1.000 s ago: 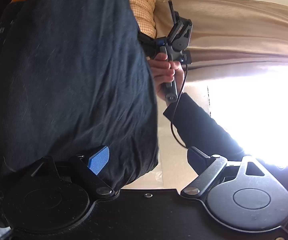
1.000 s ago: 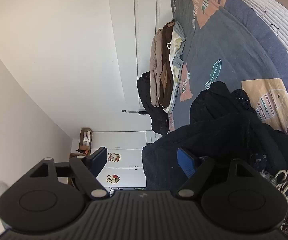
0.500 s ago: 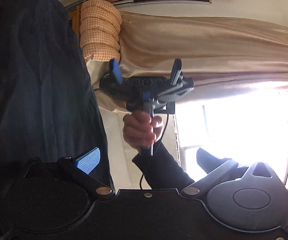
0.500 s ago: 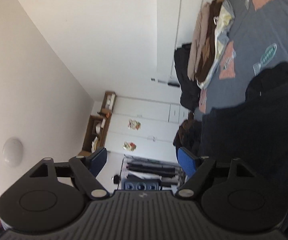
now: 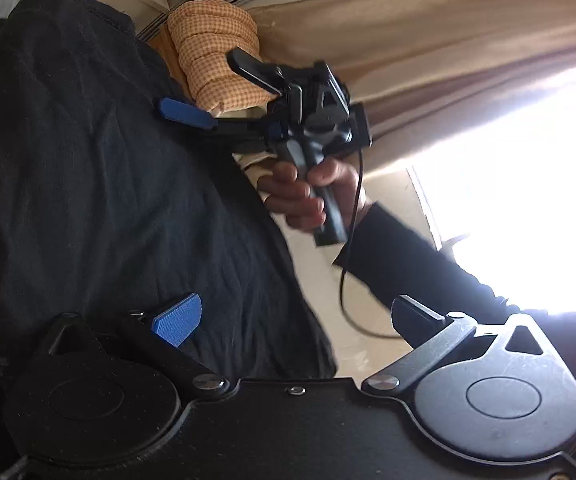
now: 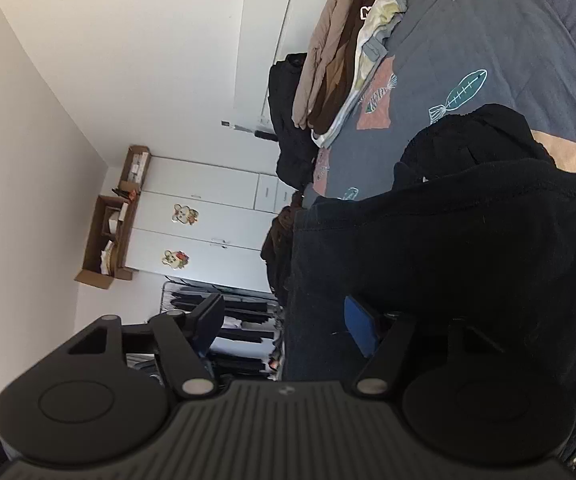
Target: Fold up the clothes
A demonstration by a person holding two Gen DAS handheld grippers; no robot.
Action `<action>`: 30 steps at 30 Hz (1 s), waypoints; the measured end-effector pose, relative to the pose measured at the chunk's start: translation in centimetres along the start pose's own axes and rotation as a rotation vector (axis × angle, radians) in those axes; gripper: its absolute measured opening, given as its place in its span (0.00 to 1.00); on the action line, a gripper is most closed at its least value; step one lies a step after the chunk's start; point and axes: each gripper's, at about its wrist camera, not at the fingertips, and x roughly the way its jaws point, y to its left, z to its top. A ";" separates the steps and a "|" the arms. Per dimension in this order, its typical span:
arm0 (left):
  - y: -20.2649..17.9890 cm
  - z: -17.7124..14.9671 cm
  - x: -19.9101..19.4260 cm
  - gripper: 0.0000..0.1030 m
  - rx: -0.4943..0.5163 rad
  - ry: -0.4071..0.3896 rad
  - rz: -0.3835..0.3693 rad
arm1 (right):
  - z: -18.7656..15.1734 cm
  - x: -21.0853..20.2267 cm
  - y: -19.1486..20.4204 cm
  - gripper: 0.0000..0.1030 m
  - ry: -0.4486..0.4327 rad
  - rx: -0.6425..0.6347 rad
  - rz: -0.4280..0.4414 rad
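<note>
left gripper (image 5: 292,312): fingers apart | right gripper (image 6: 284,324): fingers closing, unclamped | dark garment (image 6: 468,260): no readable label

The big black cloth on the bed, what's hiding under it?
Under the black cloth you can see the grey fish-patterned bedspread poking out around it. Whatever lies right beneath the cloth is covered, so I cannot tell.

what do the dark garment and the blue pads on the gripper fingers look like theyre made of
Dark garment: soft woven or knit cloth, matte, maybe cotton; it creases, shows lint and has a stitched hem.
Blue pads: looks like rubber or soft plastic, matte, with a fine grid texture.
Checked cushion: quilted fabric, puffy in stitched rolls.
</note>
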 end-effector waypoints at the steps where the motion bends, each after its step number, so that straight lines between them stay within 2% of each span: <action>1: -0.6 -0.7 0.1 0.99 0.027 0.016 0.034 | 0.0 0.3 0.2 0.61 0.010 -0.017 -0.024; 3: -1.5 -2.1 0.2 0.99 0.066 0.048 0.087 | -0.1 0.2 0.3 0.60 0.021 -0.038 -0.054; 8: -1.0 -5.4 -0.1 0.99 -0.014 0.089 0.072 | 0.2 -1.3 0.2 0.60 0.003 -0.037 -0.100; 14: 0.3 -6.6 -0.9 0.99 -0.110 0.100 0.054 | 1.0 -2.5 0.5 0.61 -0.019 -0.043 -0.170; 20: -0.9 -7.3 -1.2 1.00 -0.155 0.147 0.078 | 1.0 -3.8 2.8 0.73 -0.053 -0.048 -0.281; 23: -3.1 -7.4 -2.3 1.00 -0.120 0.164 0.116 | -0.9 -4.6 5.6 0.87 -0.091 -0.091 -0.362; 27: -6.4 -7.3 -4.1 1.00 -0.050 0.180 0.242 | -5.9 -5.6 10.1 0.90 -0.150 -0.131 -0.483; 30: -8.8 -7.0 -5.9 1.00 0.016 0.171 0.348 | -10.8 -6.0 13.4 0.91 -0.244 -0.129 -0.583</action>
